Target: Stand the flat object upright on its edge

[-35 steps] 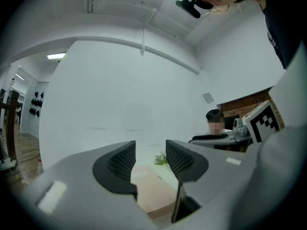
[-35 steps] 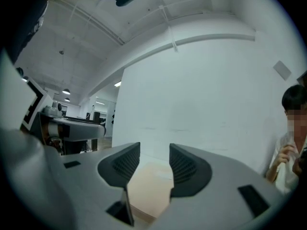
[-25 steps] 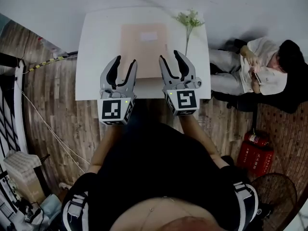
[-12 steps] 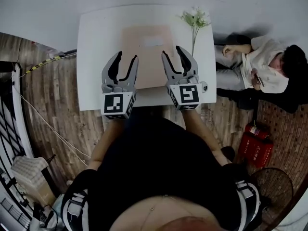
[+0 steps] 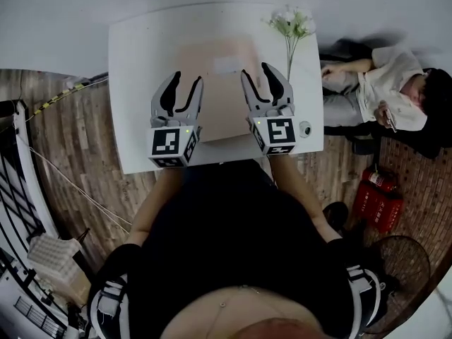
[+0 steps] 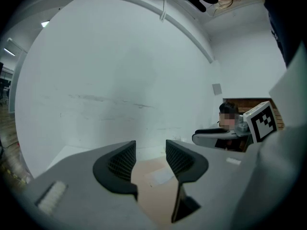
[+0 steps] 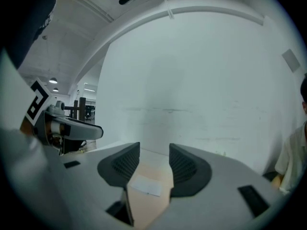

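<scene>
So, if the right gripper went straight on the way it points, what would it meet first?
The right gripper would probably meet the flat tan cardboard parcel on the white table, near its white label; depth is unclear.

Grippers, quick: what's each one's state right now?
Left gripper: open, holding nothing.
Right gripper: open, holding nothing; the flat package lies ungripped.

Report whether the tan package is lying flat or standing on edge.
Lying flat: the package shows its whole broad face, white label up, resting on the white table.
</scene>
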Demonstrator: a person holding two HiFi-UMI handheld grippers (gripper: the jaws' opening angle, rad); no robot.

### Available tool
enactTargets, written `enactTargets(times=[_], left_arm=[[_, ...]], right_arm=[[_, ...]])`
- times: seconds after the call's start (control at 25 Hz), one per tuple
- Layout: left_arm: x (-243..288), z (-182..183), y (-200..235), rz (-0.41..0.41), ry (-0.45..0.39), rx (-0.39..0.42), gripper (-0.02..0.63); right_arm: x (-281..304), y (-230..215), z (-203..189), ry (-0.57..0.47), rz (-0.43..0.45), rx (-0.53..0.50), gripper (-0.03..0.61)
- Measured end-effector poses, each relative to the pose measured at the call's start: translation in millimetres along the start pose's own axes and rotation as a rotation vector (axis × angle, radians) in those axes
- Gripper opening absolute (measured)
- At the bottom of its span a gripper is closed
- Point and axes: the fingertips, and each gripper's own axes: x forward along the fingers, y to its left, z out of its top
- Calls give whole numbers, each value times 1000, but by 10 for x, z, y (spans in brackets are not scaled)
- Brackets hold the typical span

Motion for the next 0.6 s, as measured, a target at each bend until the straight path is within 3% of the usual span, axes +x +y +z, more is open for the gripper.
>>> enactTargets(times=[0.6], left_arm=[[272,-574,105,-22,183,-98,225]], right_arm=[[186,-172,-568,171,25,66,195]])
